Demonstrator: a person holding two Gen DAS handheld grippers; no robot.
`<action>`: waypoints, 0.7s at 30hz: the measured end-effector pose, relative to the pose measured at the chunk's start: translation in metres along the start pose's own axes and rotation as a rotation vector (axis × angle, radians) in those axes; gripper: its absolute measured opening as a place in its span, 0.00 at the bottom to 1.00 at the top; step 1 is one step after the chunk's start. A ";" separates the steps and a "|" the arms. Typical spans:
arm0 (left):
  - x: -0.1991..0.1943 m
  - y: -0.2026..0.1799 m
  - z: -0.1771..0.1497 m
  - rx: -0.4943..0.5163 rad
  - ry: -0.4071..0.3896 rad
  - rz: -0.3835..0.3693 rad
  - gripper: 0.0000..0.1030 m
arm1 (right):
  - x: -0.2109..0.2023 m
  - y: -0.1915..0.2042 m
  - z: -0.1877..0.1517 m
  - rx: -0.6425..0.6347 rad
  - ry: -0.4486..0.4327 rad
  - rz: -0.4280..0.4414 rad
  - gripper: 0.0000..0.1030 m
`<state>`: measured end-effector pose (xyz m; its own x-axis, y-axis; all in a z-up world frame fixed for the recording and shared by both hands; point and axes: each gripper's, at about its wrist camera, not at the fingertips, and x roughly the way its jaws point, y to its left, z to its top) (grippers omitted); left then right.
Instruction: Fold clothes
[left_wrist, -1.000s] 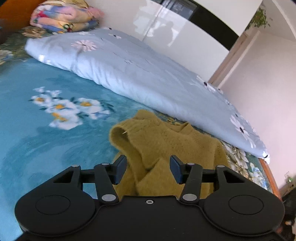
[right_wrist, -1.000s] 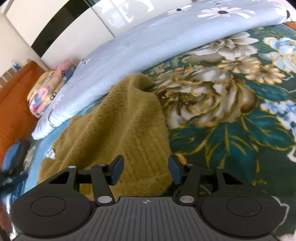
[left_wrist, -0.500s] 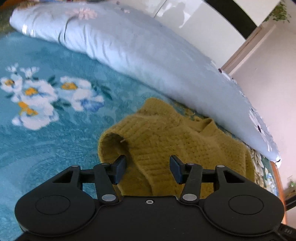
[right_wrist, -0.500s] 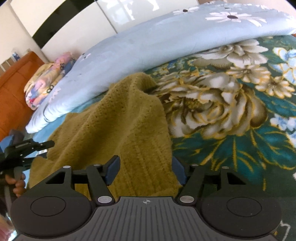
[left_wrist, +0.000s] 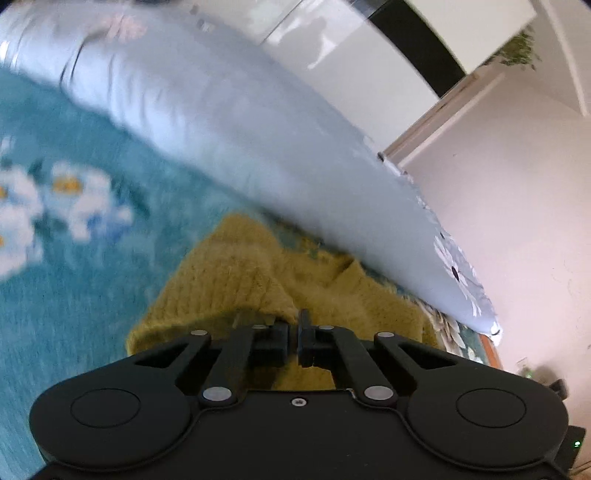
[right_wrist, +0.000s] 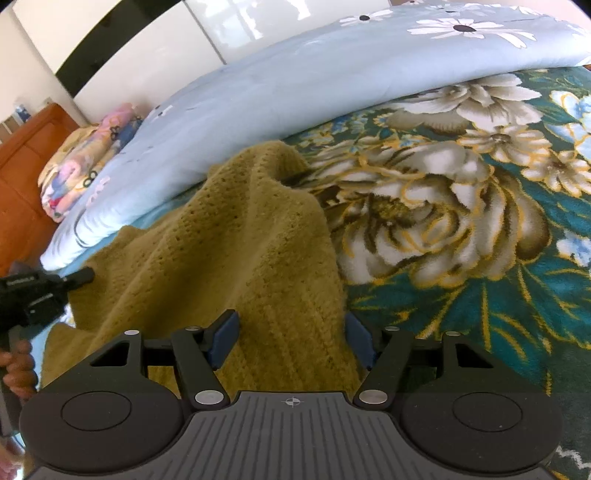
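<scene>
The mustard knit sweater (right_wrist: 229, 251) lies rumpled on the floral bedspread (right_wrist: 480, 236), just in front of the long pale-blue duvet (right_wrist: 295, 85) that runs along the bed's far side. The left gripper (left_wrist: 293, 332) has its jaws drawn together, pinching a fold of the sweater's near edge. The right gripper (right_wrist: 291, 341) has its jaws spread apart, with the sweater's ribbed hem lying between them, unclamped. In the right wrist view a hand (right_wrist: 18, 373) holds the left gripper at the sweater's other end, away from the duvet.
</scene>
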<state>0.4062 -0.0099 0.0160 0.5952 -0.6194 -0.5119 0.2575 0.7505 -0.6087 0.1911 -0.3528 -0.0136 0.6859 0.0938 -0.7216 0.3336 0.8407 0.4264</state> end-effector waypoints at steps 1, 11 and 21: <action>-0.001 -0.003 0.002 0.011 -0.014 -0.004 0.00 | 0.000 0.000 0.001 0.000 -0.001 -0.001 0.60; -0.043 0.004 0.098 0.115 -0.266 0.164 0.00 | -0.001 0.004 0.008 0.008 -0.028 0.008 0.60; -0.012 0.050 0.088 0.050 -0.154 0.334 0.01 | 0.013 0.015 0.006 -0.009 0.007 0.005 0.60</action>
<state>0.4791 0.0555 0.0447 0.7593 -0.2994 -0.5778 0.0645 0.9181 -0.3910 0.2087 -0.3421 -0.0134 0.6826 0.1016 -0.7237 0.3248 0.8450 0.4249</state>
